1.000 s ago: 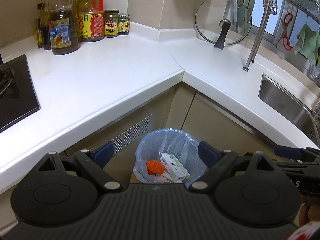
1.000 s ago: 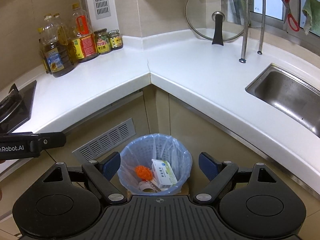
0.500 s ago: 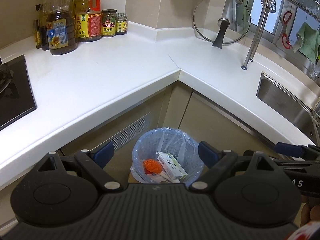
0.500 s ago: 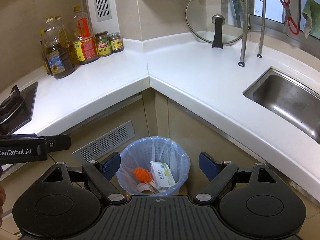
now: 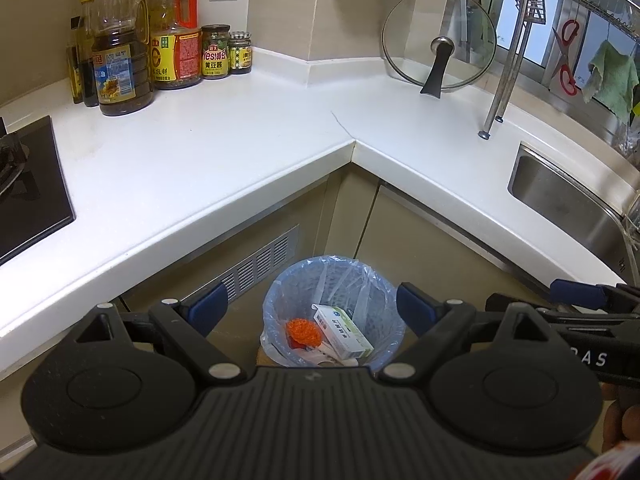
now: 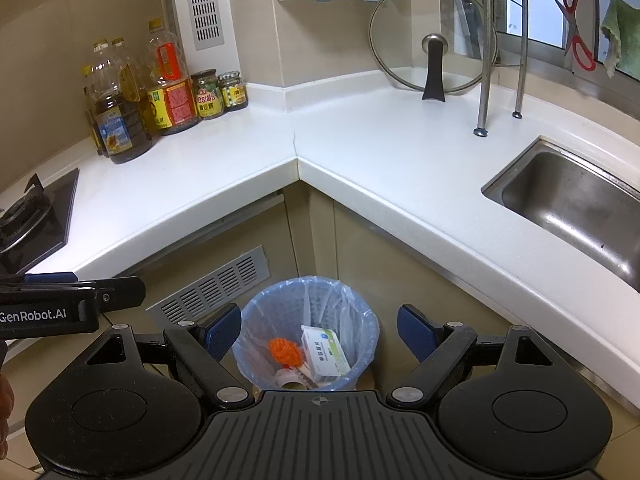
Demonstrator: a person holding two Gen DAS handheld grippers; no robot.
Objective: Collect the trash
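Left gripper (image 5: 312,312): mine, jaws spread wide, nothing between them.
Right gripper (image 6: 319,330): mine, likewise released and empty.
Trash bin (image 6: 306,292): blue-lined, on floor below both grippers, under counter corner.
Contents: medicine box (image 6: 325,352), orange scrubber (image 6: 283,351).

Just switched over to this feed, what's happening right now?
A person holds both grippers above a bin lined with a blue bag, on the floor in the corner under the white counter. The left gripper and right gripper are both open and empty. In the bin lie a white and green box, an orange scrubber-like ball and some pale scraps. No loose trash shows on the counter; only bottles, jars and a glass lid stand there.
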